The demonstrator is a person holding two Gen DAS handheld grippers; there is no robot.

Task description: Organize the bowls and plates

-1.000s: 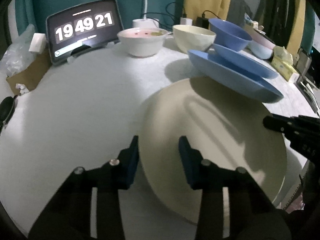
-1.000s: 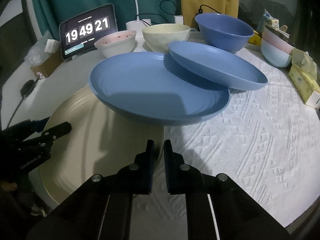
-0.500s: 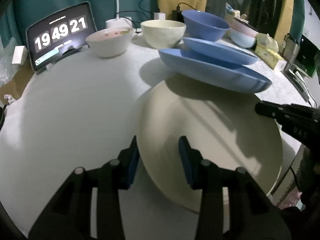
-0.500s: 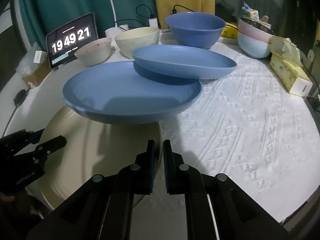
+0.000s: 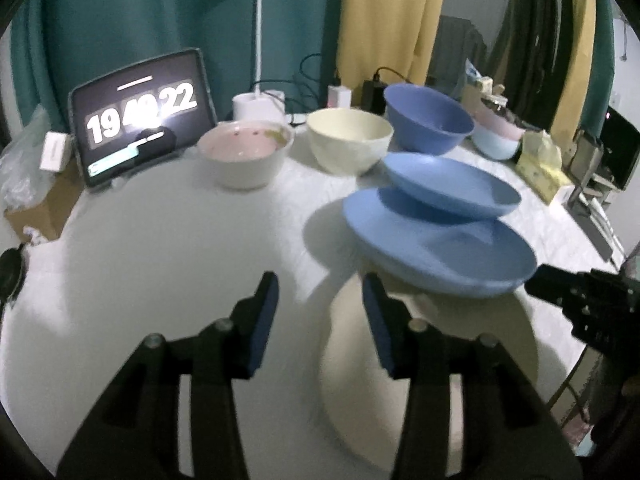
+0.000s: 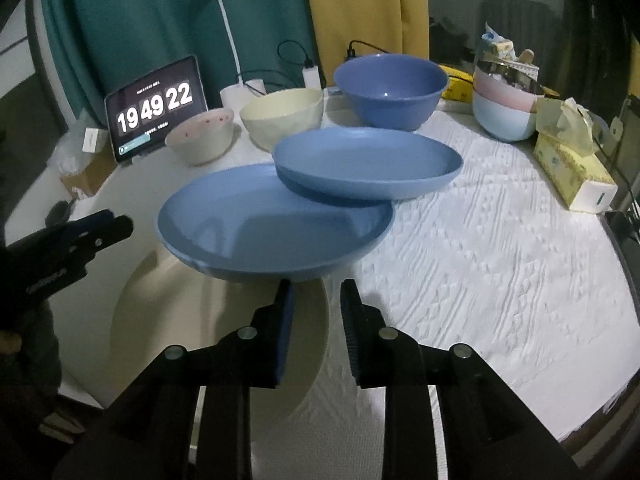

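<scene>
Left gripper (image 5: pixel 320 296): we are holding it tilted downward over the table, jaws parted and gripping nothing; they have just been opening.
Right gripper (image 6: pixel 316 300): we are angling it down too, jaws released with only air between them, having just been opening.
Cream plate (image 5: pixel 420 360): lying flat at 5 o'clock of our left jaws, its rim just beside the right pad, untouched.
Large blue plate (image 6: pixel 272 224): resting on the cream plate's far edge, at 12 o'clock of our right gripper.
Small blue plate (image 6: pixel 366 160): perching on the large blue plate's far rim.
Bowls: pink bowl (image 5: pixel 244 152), cream bowl (image 5: pixel 350 140) and blue bowl (image 5: pixel 428 118) are lining the far side.
Table (image 6: pixel 500 260): white textured cloth; a tablet clock (image 5: pixel 142 114) is standing at 10 o'clock before teal curtains.
</scene>
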